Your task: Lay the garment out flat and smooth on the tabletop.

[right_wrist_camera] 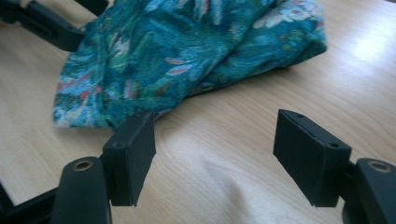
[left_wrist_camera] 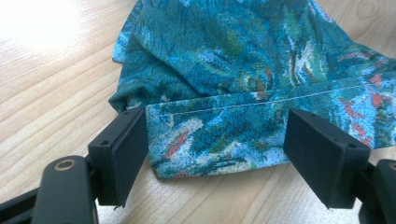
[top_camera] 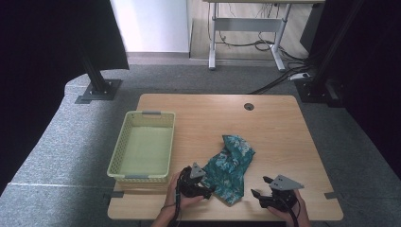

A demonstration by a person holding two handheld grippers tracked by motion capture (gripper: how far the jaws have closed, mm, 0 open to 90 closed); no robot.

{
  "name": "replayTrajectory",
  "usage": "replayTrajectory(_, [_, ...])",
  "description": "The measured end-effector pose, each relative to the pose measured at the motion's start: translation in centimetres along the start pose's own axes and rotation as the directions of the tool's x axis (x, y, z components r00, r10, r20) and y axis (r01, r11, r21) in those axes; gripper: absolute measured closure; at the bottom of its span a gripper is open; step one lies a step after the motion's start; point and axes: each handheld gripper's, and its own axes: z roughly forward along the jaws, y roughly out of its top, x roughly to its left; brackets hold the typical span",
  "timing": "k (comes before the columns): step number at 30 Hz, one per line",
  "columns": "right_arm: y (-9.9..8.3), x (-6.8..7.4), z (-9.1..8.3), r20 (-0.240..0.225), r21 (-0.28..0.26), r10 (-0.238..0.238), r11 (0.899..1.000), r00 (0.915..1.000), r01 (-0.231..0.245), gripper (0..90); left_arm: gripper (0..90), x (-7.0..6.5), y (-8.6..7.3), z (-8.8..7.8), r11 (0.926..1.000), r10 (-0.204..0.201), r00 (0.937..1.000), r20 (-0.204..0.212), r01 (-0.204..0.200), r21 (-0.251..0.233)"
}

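While the teal patterned cloth (top_camera: 230, 166) lies crumpled near the front of the wooden table (top_camera: 279, 127), I have my left gripper (top_camera: 202, 185) set wide around its stitched hem (left_wrist_camera: 219, 140), pads not yet pressing. My right gripper (top_camera: 261, 195) stands wide open over bare wood just beside the cloth, holding nothing. I judge the grasp is being lined up; next, both should close on an edge. Left of us sits the yellow basket (top_camera: 119, 150), nothing blocking.

A light wooden desk (top_camera: 274, 123) stands on grey floor. On it lie a crumpled teal patterned cloth (top_camera: 231, 166) and, well left, a pale yellow basket (top_camera: 142, 146).
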Motion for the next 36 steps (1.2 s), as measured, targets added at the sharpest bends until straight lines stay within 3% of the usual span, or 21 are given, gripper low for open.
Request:
replayTrajectory(5, [0.2,0.5,0.0,-0.028,-0.002,-0.014,1.000,0.9995,0.014,28.8,21.4,0.1,-0.5,0.2,0.9997,-0.002,0.9999,-0.011,0.002,0.024])
replayTrajectory(19, [0.8,1.6,0.1,-0.086,-0.025,-0.030,0.999,0.9959,0.028,29.8,21.6,0.3,-0.8,0.1,0.9998,-0.020,0.9998,-0.002,0.020,0.006])
replayTrajectory(28, [1.2,2.6,0.4,-0.125,-0.038,-0.039,0.999,0.9914,0.034,29.6,21.8,0.3,-0.9,0.1,0.9999,-0.012,0.9999,0.001,0.012,-0.006])
replayTrajectory(36, [1.4,3.9,0.7,-0.149,-0.040,-0.071,0.997,0.9862,0.066,28.9,22.3,0.5,-0.8,0.2,0.9999,-0.010,0.9999,0.012,0.010,-0.008])
